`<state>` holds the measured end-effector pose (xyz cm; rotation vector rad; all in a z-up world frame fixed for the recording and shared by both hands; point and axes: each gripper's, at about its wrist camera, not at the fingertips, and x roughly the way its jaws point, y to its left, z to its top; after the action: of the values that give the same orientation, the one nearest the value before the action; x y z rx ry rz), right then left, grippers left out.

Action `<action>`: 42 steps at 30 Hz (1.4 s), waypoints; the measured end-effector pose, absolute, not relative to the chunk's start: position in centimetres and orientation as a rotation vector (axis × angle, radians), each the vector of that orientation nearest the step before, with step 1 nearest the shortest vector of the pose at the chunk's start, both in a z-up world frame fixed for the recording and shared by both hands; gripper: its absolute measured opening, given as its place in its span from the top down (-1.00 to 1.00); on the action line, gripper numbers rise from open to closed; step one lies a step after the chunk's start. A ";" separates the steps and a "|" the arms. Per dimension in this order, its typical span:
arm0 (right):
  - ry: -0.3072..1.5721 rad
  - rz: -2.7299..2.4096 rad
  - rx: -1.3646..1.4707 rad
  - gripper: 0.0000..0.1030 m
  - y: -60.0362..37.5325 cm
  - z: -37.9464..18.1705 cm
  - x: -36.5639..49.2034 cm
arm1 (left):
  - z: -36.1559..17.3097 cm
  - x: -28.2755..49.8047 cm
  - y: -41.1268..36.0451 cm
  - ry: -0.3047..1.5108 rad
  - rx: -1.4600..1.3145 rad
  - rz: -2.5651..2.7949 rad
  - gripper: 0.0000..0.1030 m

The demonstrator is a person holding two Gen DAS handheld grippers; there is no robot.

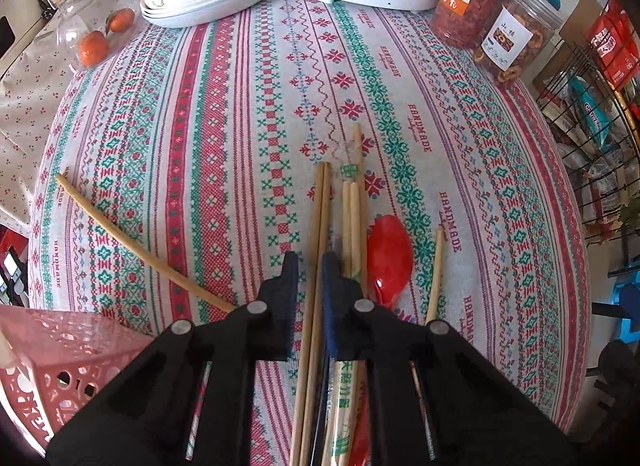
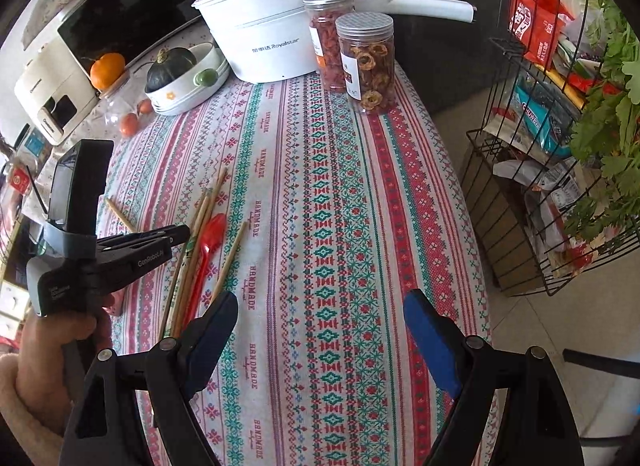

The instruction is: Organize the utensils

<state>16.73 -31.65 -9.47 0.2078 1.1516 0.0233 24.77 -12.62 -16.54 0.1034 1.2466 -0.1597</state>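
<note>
Several wooden chopsticks [image 1: 320,225] lie bunched on the patterned tablecloth, some in a paper wrapper [image 1: 352,193], next to a red plastic spoon [image 1: 390,254]. My left gripper [image 1: 310,266] stands over a pair of bare chopsticks that runs between its narrowly parted fingers; the grip is not clear. One chopstick [image 1: 132,242] lies apart at the left, another [image 1: 436,274] right of the spoon. In the right wrist view the left gripper [image 2: 176,236] hovers over the bundle [image 2: 196,234] and spoon [image 2: 206,250]. My right gripper [image 2: 320,306] is open and empty above bare cloth.
A pink perforated basket [image 1: 48,350] sits at the near left. At the table's far end stand a white Royalstar pot [image 2: 272,37], two jars of dried fruit [image 2: 366,61], stacked bowls with a squash [image 2: 176,73] and tomatoes. A wire rack [image 2: 552,145] stands off the right edge.
</note>
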 end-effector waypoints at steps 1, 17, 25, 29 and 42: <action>1.154 0.024 0.213 -0.67 -31.7 -9.5 16.8 | -16.7 24.7 -12.6 1.251 0.107 -0.157 0.74; 1.189 0.024 0.243 -0.67 -31.5 -10.8 17.4 | -14.8 25.1 -11.8 1.175 0.047 -0.216 0.80; 1.227 0.081 0.272 -0.67 -28.9 -12.9 19.3 | -7.4 18.2 -10.4 0.985 0.097 -0.354 0.81; 1.245 0.144 0.271 -0.66 -26.5 -14.2 20.1 | -5.3 15.8 -8.3 0.913 0.090 -0.390 0.82; 1.192 0.107 -0.052 0.26 -20.2 -16.8 21.0 | -4.4 11.8 -3.9 0.842 0.016 -0.433 0.82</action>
<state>21.01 -20.16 -16.84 -0.0518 1.1916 0.1074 11.85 -3.85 -4.41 0.0162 0.8423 -0.4333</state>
